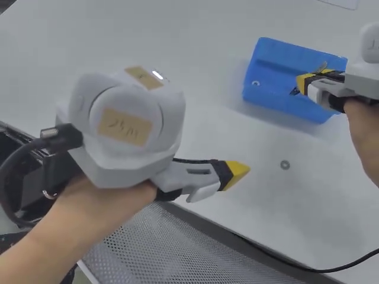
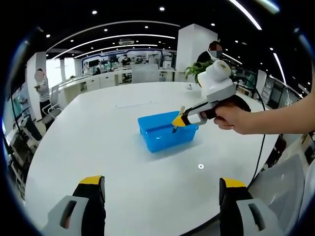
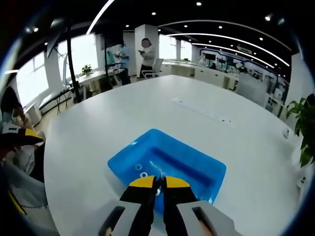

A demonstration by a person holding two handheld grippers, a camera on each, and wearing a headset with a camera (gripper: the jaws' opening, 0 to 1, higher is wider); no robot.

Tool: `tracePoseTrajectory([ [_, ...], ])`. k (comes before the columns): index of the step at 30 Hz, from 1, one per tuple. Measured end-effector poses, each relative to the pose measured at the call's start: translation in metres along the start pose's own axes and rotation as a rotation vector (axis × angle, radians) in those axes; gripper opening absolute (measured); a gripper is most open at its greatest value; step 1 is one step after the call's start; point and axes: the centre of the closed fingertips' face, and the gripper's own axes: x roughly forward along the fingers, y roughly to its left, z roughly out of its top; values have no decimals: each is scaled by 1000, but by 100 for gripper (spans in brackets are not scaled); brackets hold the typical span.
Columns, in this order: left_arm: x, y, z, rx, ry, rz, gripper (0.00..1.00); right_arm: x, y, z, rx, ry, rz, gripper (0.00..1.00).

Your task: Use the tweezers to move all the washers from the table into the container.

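Right gripper (image 3: 158, 181), jaws clamped on the tweezers (image 2: 174, 129), hovers over the blue container (image 3: 197, 164), where two washers (image 3: 142, 174) lie. One washer (image 1: 285, 165) sits on the open white table (image 1: 177, 35), between the container and the near edge. Left gripper (image 2: 161, 182) gapes wide, holding nothing.

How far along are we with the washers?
Done: at least two washers lie in the blue container. In hand: the right gripper, shut on the tweezers, hangs over the container. Left: one washer on the table; the left gripper is open.
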Motion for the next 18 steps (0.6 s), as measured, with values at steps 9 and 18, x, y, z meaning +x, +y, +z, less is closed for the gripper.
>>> tracePoseTrajectory([
  [9,-7,-2,3,29,-22,9,97,-16,0,8,13,-31,4,2],
  [18,-12,-14,2,15,-33,-9,98,-49,7,16,32,-84,8,2],
])
